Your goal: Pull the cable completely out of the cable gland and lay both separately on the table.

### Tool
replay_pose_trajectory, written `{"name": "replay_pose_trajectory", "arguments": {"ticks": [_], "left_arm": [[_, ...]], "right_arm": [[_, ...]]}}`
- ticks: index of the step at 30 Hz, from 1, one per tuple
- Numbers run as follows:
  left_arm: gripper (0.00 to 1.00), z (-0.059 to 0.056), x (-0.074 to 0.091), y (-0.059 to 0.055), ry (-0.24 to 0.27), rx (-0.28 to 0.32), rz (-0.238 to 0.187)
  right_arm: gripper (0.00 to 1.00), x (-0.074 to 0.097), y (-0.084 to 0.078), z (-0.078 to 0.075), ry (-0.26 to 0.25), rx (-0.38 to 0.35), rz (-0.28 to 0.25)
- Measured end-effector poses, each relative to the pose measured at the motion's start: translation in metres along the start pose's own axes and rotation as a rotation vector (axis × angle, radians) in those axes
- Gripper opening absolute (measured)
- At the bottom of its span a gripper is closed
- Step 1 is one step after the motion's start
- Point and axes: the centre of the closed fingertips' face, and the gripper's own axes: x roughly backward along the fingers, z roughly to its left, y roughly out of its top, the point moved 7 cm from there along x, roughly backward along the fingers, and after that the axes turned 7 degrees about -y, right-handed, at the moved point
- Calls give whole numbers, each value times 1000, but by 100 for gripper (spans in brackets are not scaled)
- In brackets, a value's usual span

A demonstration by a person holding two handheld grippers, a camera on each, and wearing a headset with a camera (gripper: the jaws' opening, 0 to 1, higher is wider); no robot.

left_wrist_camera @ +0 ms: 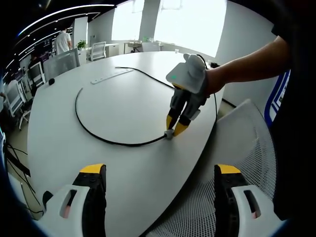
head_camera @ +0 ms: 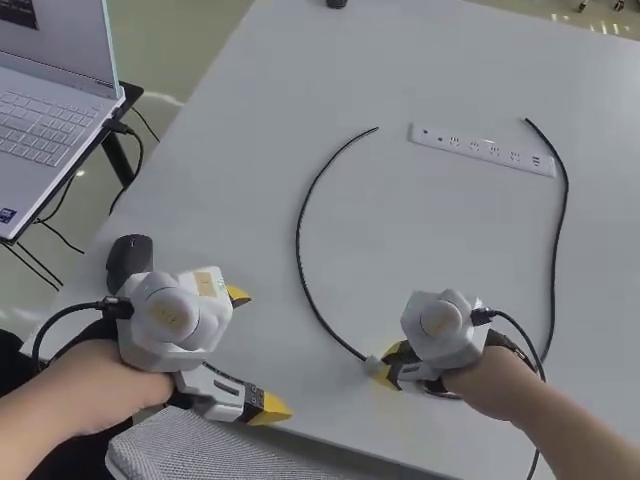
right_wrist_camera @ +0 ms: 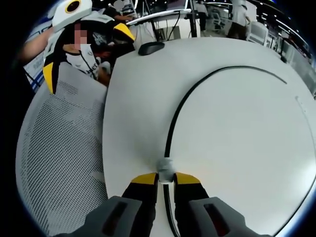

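Nothing legible for you here. Candidates checked, all too small or blurred to read:
- blue sticker on the laptop palm rest
- keycaps and the dark window on its screen
- markings along the white power strip
- tan label on the body of your left gripper

No brand, number or sign can be made out in either gripper view.
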Motion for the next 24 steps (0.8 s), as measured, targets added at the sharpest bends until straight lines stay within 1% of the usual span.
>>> {"name": "replay_pose_trajectory", "arguments": {"ticks": [3, 7, 12, 19, 24], "left_arm": [[91, 0, -1, 0, -2, 0, 1], [90, 0, -2, 2, -4, -2, -2], [90, -1, -5, 6, -9, -5, -10], [89, -4, -11, 12, -22, -18, -18], [88, -7, -17, 21, -38, -40, -26]], "right_arm": [[7, 2, 0, -1, 3, -15, -7], [7, 7, -1, -2, 2, -18, -17], [6, 13, 1, 1, -1, 8, -36], [6, 27, 10, 4, -14, 38, -68], [6, 42, 18, 7, -26, 58, -87]]}}
